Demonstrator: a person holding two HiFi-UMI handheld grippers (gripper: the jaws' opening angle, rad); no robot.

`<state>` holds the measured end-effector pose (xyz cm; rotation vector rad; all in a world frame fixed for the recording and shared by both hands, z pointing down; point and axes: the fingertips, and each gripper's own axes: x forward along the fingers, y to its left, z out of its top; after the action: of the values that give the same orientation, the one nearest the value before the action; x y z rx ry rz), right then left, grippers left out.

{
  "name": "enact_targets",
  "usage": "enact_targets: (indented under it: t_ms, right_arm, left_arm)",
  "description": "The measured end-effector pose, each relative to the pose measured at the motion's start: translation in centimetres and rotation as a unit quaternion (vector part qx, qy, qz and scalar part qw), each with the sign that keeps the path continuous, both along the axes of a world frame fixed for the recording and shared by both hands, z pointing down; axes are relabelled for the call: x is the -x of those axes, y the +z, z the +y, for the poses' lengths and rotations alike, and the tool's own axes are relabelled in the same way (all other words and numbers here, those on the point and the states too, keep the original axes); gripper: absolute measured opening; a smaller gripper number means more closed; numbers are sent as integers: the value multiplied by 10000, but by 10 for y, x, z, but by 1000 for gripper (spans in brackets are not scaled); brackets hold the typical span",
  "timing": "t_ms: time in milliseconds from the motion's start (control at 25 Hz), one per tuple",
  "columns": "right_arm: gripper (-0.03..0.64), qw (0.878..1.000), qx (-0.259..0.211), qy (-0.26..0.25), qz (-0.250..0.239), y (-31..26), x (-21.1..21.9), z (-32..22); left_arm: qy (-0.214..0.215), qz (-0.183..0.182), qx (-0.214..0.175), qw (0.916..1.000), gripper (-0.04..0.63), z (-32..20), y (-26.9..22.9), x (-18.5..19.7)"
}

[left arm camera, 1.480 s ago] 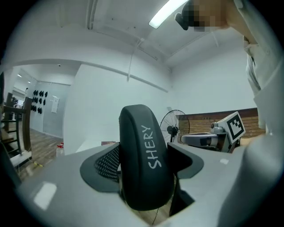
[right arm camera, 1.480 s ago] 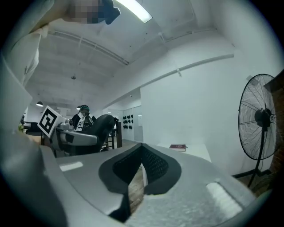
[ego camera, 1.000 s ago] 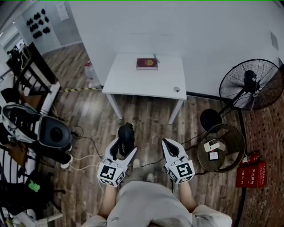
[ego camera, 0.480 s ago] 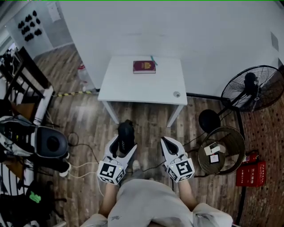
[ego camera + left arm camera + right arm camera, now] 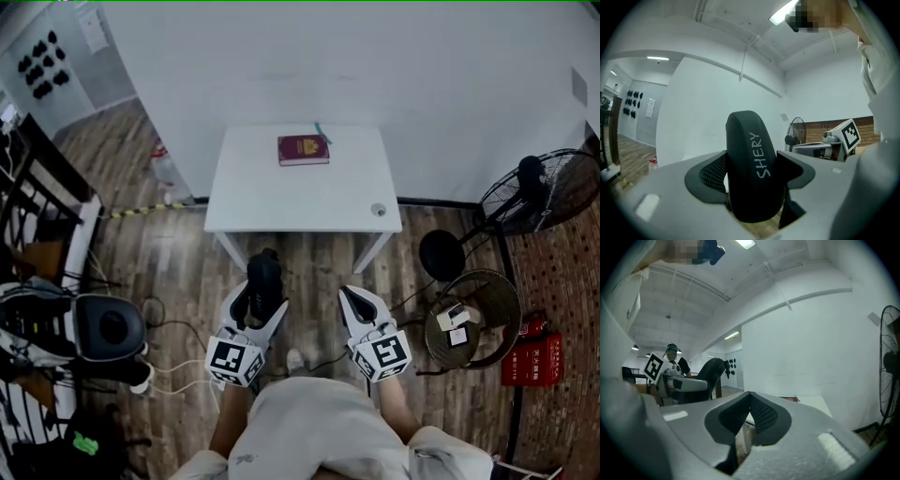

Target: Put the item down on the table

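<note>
Your left hand-held gripper [image 5: 263, 302] is clamped on the black item [image 5: 749, 164], a rounded dark piece with pale lettering down its side; it stands up between the two jaws, and both pads press against it. You hold it level over the wooden floor [image 5: 178, 253], just short of the near edge of the white tabletop [image 5: 309, 197], so the item is not yet on it. Your right hand-held gripper [image 5: 349, 296] is beside the left one, also level, its jaws closed together with nothing between them. On the far side of the tabletop lies a dark red book [image 5: 303, 149], close to the wall, with a thin pen-like thing just beside its right corner. A small round object [image 5: 378, 210] sits near the front right corner. To your right a standing fan [image 5: 539, 192] stands on the floor, and near it a round basket [image 5: 487, 286] holds a few small things, with a red box [image 5: 532, 364] beyond it
</note>
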<state>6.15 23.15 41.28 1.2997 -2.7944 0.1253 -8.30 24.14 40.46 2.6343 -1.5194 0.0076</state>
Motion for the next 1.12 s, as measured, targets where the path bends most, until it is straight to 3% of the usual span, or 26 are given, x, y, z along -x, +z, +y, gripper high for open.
enact_targets:
  t_ms: [480, 1120]
  right_arm:
    - [3, 9997, 175, 145, 122, 15, 34, -33]
    - [3, 9996, 173, 191, 85, 15, 35, -121]
  left_arm:
    - [230, 147, 202, 9994, 350, -43, 17, 27]
    - [289, 84, 239, 9993, 350, -125, 18, 25]
